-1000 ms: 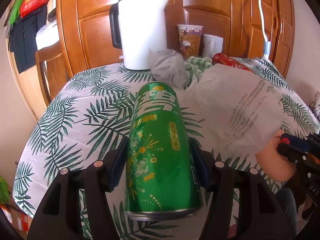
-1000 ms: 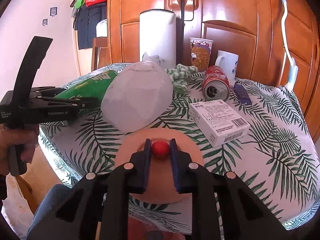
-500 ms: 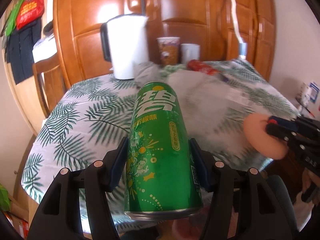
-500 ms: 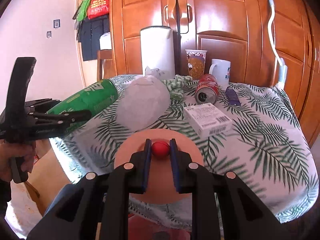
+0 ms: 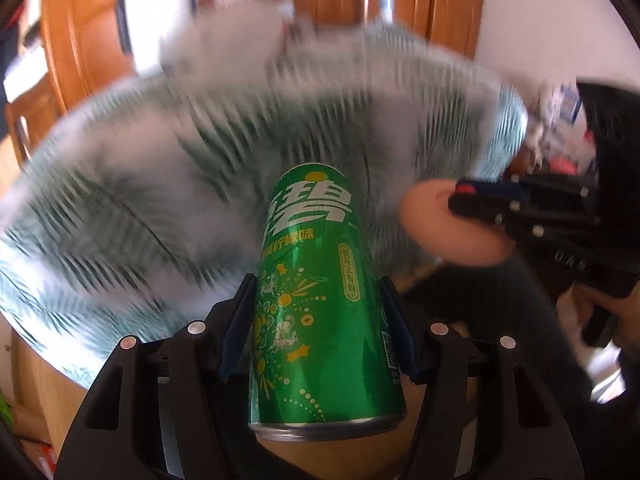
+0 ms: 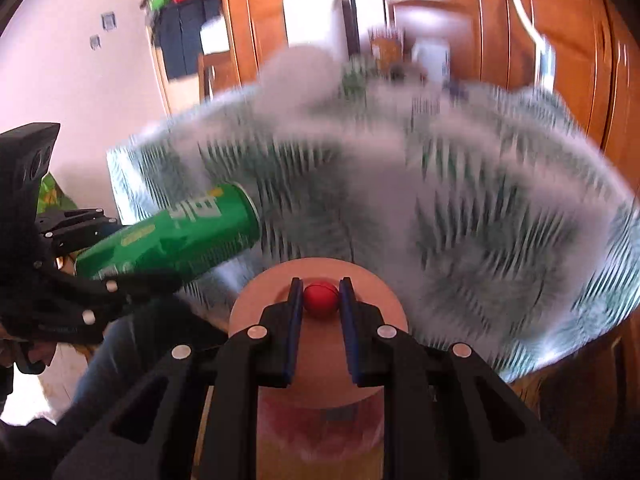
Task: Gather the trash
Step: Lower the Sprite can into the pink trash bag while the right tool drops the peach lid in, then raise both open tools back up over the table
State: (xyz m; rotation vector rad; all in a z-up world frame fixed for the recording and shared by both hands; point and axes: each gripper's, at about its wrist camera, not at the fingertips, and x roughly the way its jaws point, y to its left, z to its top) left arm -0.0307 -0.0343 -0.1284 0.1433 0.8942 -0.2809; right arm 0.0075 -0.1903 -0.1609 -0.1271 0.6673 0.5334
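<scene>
My left claw (image 5: 320, 332) holds a tall green metal can (image 5: 320, 300). My right claw (image 6: 320, 300) grips the small red knob (image 6: 321, 299) of a round peach-coloured lid (image 6: 372, 288), near the tabletop (image 6: 460, 208) edge.

The can (image 5: 320, 296) lies between the left hand-held gripper's (image 5: 318, 328) pads, before the bench (image 5: 140, 184). To its right, the right hand-held gripper (image 6: 320, 300) clamps a knob (image 6: 320, 299) on a lid (image 6: 272, 300). A wardrobe (image 6: 460, 20) stands behind the bench.
</scene>
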